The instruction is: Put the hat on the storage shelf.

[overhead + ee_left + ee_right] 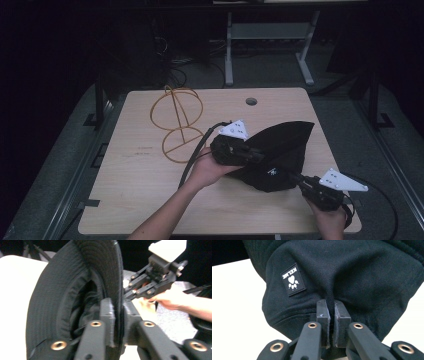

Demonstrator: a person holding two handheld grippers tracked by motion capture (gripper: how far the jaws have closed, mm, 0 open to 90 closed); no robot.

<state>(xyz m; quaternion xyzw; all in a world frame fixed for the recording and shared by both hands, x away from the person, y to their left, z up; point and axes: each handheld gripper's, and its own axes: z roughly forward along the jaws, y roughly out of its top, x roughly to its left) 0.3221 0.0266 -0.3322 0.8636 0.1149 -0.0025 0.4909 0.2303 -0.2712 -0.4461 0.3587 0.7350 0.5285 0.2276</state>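
Wire stand (177, 122) sat at table's (140, 200) far left, clear of the work. Left gripper (250, 152) pinched black hat's (280, 150) brim, forearm angled in from bottom centre. Right gripper (295, 178) pinched crown fabric nr the logo patch (293, 279), hand low at the near-right edge. Hat sat mid-right, partly lifted. Risk: thin bite on cloth could slip if the grippers pulled apart.

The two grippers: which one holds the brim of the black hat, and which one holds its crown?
The left gripper is shut on the stitched brim of the black hat. The right gripper pinches the crown fabric instead, near the small logo patch.
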